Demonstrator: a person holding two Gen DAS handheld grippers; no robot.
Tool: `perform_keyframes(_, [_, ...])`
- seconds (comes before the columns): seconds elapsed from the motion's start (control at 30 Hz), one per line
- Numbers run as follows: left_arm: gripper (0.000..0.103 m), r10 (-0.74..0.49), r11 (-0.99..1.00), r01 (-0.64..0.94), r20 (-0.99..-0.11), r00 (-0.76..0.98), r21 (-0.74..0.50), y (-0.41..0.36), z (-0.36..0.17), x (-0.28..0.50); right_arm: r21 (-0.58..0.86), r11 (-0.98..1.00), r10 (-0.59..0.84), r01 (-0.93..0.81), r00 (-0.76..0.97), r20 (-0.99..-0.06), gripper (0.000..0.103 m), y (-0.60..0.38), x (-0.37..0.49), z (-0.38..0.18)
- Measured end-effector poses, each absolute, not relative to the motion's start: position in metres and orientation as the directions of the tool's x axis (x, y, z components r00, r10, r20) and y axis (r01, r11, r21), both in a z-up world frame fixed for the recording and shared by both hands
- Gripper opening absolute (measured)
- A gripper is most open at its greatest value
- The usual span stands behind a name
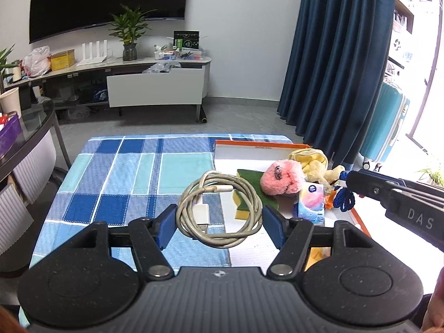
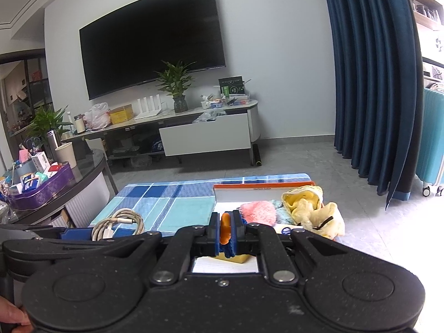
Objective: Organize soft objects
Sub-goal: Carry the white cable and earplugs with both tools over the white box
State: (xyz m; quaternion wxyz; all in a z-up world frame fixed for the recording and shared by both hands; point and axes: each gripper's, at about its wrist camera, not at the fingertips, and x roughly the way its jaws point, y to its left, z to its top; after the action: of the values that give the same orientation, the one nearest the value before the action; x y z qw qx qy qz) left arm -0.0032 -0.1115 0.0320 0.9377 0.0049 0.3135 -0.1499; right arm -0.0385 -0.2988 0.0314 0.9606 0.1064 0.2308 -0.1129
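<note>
My left gripper (image 1: 219, 223) is wide open around a coiled grey-white charging cable (image 1: 219, 208); whether the pads touch it I cannot tell. The coil lies across the edge of the white orange-rimmed tray (image 1: 258, 147). In the tray lie a pink plush (image 1: 283, 177), a yellow plush (image 1: 313, 163), a green-yellow sponge (image 1: 247, 194) and a tissue pack (image 1: 312, 204). My right gripper (image 2: 225, 231) is shut on a blue-and-orange knitted toy (image 2: 225, 229), seen at the tray's right side in the left wrist view (image 1: 342, 197).
A blue checked cloth (image 1: 133, 177) covers the table. A glass side table (image 2: 69, 183) with boxes stands to the left. A TV stand (image 1: 125, 83), a dark blue curtain (image 1: 338, 55) and a teal suitcase (image 1: 385, 127) lie beyond.
</note>
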Motion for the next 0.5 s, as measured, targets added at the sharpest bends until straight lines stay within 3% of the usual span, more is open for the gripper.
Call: perform_keyframes(0.5, [0.067, -0.330, 0.932, 0.353, -0.592, 0.736, -0.081, -0.141, 0.030, 0.003, 0.151, 0.931, -0.229, 0.332, 0.854, -0.467, 0.010, -0.328, -0.048, 0.031])
